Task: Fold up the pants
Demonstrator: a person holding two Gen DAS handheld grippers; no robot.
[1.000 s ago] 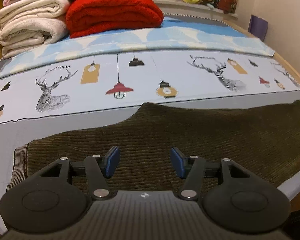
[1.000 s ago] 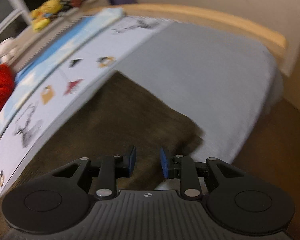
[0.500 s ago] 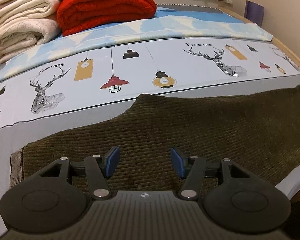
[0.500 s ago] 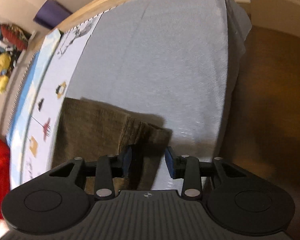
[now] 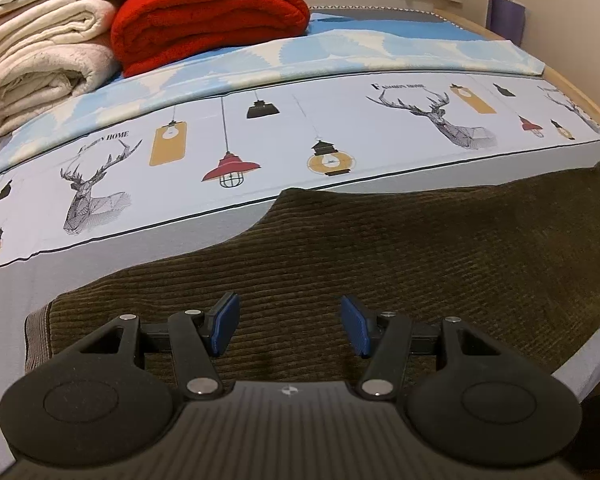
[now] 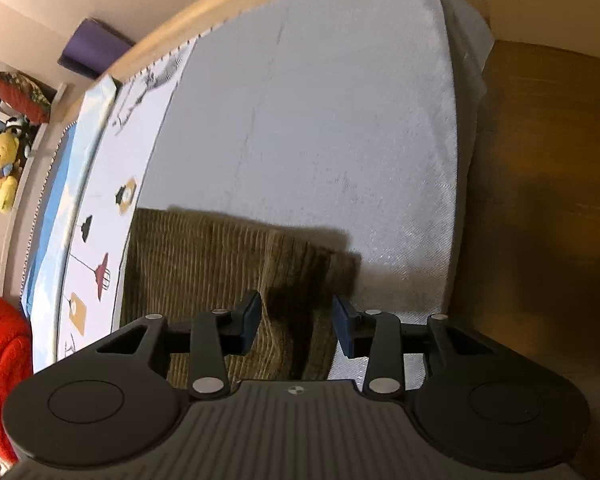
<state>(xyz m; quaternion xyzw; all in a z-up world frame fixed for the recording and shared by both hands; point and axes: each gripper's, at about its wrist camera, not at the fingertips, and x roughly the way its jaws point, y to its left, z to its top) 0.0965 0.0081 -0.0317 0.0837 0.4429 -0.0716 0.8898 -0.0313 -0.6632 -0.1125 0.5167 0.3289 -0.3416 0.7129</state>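
Dark olive corduroy pants [image 5: 400,256] lie flat across the near side of the bed, with a ribbed band at their left end. My left gripper [image 5: 290,328] is open and empty just above the pants near that end. In the right wrist view the pants' other end [image 6: 220,256] lies on the grey sheet with a raised wrinkle near its edge. My right gripper [image 6: 296,326] is open over that wrinkled end, its jaws on either side of the fold, not closed on it.
A printed bed sheet [image 5: 260,136] with deer and lamps lies behind the pants. Folded cream blankets [image 5: 40,68] and a red blanket [image 5: 208,20] are stacked at the back left. The bed's right edge [image 6: 464,184] drops to a wooden floor [image 6: 540,200]. Plush toys [image 6: 2,176] sit on a shelf.
The right gripper swung toward the pants' end, came lower over it and opened wider. The left gripper moved slightly lower and closer to the pants, still open.
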